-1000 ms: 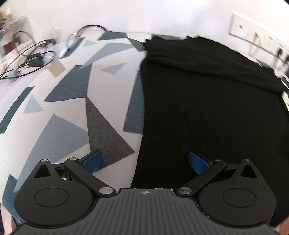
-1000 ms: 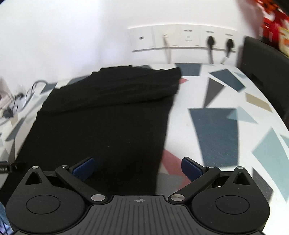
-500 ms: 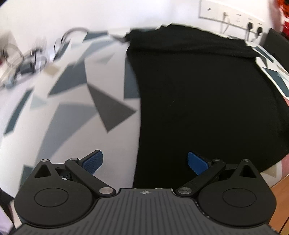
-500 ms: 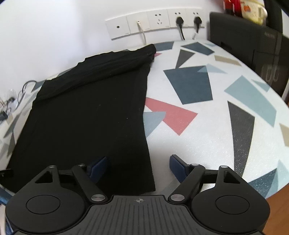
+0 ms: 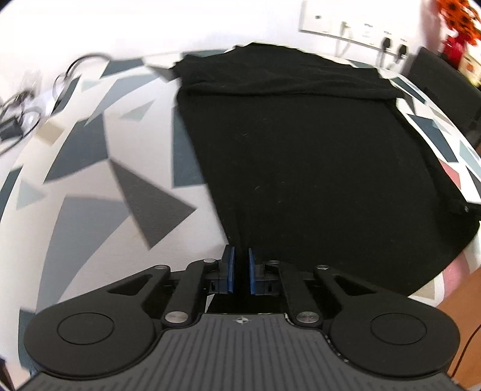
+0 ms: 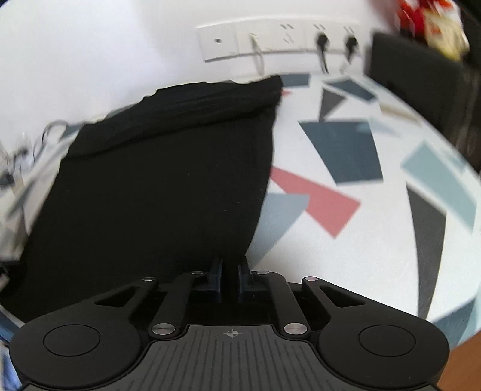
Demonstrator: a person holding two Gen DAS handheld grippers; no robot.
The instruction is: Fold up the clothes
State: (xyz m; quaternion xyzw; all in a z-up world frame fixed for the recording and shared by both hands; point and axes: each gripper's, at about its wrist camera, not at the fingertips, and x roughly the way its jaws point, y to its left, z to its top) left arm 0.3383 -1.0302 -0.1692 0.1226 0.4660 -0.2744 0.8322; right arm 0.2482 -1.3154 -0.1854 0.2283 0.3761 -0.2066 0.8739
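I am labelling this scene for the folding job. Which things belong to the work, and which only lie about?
For the job: flat black cloth garment; left gripper, right gripper, both closed on its near corners.

Lying about: tangled dark cables; white wall sockets; black box.

Both my wrist views are bright, with soft, even light and no hard shadows on the table (image 5: 90, 168). The wall (image 5: 180, 24) blows out to near pure white, so detail there is lost. The cloth (image 5: 315, 156) reads as flat black; I can barely make out its folds. In the left view the cables (image 5: 27, 105) at the far left smear with motion blur, and the sockets (image 5: 360, 27) are soft. The right view is blurrier overall: the sockets (image 6: 285, 39) ghost, and the table (image 6: 375, 210) pattern streaks towards the right edge. Fisheye bending curves every edge, with dark corners.
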